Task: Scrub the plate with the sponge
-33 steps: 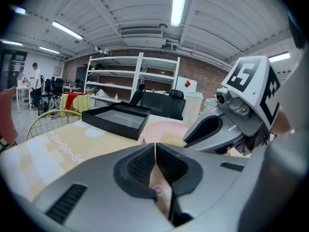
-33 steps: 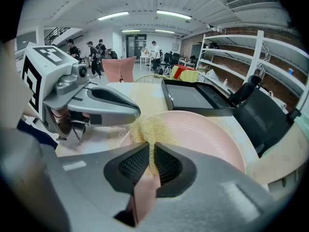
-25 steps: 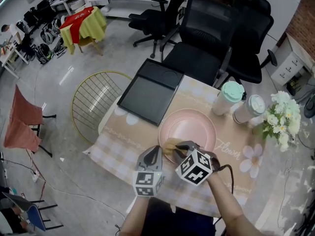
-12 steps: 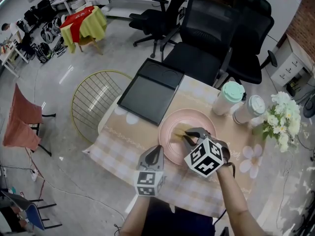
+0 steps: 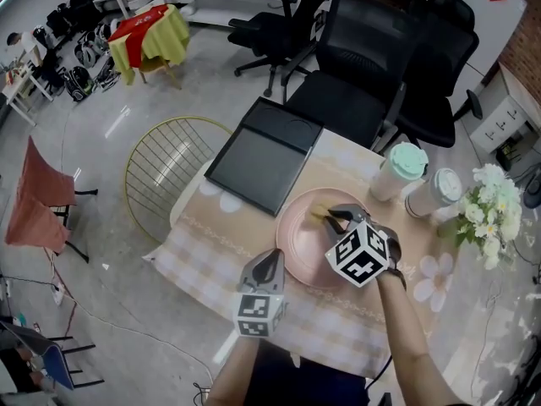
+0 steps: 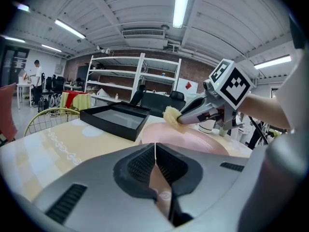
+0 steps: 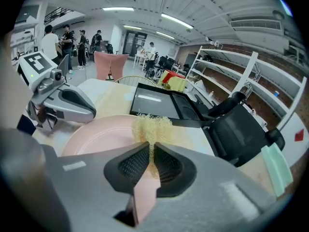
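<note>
Right claw (image 7: 150, 150) pinches yellow sponge (image 7: 152, 127) on pink plate (image 7: 99, 135) — left claw (image 6: 155, 151) closed, empty; unsteadied, plate could skid.

Items you cannot see in full:

1. Sponge (image 5: 318, 217): only a yellow tuft shows past your right gripper (image 5: 330, 218). The rest is pinched out of sight between its jaws.
2. Plate (image 5: 297, 231): its right part is covered by that gripper's marker cube (image 5: 362, 257). Your left gripper (image 5: 272, 259) overlaps its near rim, and in the left gripper view the gripper's body hides the near half.
3. Flowers (image 5: 495, 211): cut off by the right edge.
4. People (image 7: 62, 38): too small to make out.
</note>
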